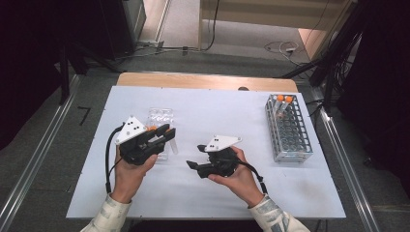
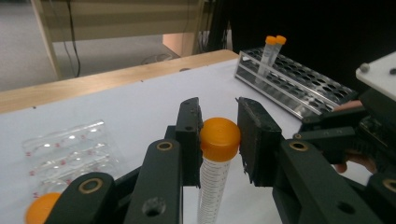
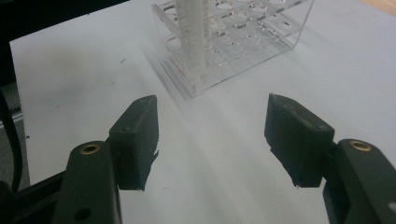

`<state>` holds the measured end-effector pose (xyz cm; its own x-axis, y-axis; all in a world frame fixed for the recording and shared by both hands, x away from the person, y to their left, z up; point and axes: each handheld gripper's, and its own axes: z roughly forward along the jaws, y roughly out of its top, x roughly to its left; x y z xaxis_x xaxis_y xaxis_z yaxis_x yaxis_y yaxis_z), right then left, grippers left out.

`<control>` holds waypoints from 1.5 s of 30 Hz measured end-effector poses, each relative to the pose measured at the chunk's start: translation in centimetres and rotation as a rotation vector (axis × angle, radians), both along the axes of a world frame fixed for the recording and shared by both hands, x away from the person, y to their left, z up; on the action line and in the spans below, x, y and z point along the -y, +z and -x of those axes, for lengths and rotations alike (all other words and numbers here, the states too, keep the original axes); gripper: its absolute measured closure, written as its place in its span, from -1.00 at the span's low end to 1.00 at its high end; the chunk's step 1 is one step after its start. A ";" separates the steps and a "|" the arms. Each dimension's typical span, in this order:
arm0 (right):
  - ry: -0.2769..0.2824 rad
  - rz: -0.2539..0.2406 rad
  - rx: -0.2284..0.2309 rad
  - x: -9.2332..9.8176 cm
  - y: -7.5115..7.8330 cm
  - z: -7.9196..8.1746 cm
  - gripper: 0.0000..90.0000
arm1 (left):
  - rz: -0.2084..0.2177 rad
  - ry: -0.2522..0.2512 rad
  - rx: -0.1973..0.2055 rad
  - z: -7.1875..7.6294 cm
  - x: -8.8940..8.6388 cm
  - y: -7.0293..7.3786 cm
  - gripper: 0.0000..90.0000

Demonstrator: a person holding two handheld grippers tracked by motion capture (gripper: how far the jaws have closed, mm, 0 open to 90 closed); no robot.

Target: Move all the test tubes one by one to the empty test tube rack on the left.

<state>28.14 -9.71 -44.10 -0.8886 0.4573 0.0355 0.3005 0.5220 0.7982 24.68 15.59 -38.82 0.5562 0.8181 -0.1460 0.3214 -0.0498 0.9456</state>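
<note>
My left gripper (image 2: 218, 140) is shut on the orange cap of a clear graduated tube (image 2: 212, 182), which hangs down between the jaws. In the high view the left gripper (image 1: 168, 135) hovers over the near end of a clear plastic rack (image 1: 160, 116), with the tube (image 1: 172, 146) beside it. A second orange cap (image 2: 41, 210) shows low at the left. My right gripper (image 3: 215, 135) stands open with nothing between its jaws, facing the clear rack (image 3: 233, 37) and a tube (image 3: 194, 37) standing in it. From above, the right gripper (image 1: 195, 156) is at mid-table.
A metal tube rack (image 1: 287, 128) stands at the right of the white table sheet (image 1: 217, 193), with two orange-capped tubes (image 1: 284, 99) at its far end. The wooden table edge (image 1: 208, 79) runs along the back. Cables lie on the floor beyond.
</note>
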 end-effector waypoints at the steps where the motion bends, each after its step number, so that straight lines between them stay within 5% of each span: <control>1: -0.003 0.000 0.000 0.0 0.0 0.0 -0.24 | 0.001 0.008 0.003 0.0 -0.2 0.1 0.57; 15: -0.012 -0.005 -0.001 0.4 0.0 -0.2 -0.23 | -0.047 0.092 0.027 -0.4 -1.5 0.5 0.57; 29: -0.020 -0.005 -0.002 0.7 0.0 -0.3 -0.22 | -0.095 0.116 0.035 -0.4 -1.3 -0.3 0.57; 45: -0.021 -0.002 -0.005 0.8 0.0 -0.2 -0.22 | -0.118 0.137 -0.017 -0.8 -1.1 -2.5 0.56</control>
<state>28.35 -10.47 -44.14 -0.8788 0.4755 0.0404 0.3150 0.5145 0.7975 25.50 16.64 -41.35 0.4367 0.8981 -0.0527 0.3485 -0.1148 0.9302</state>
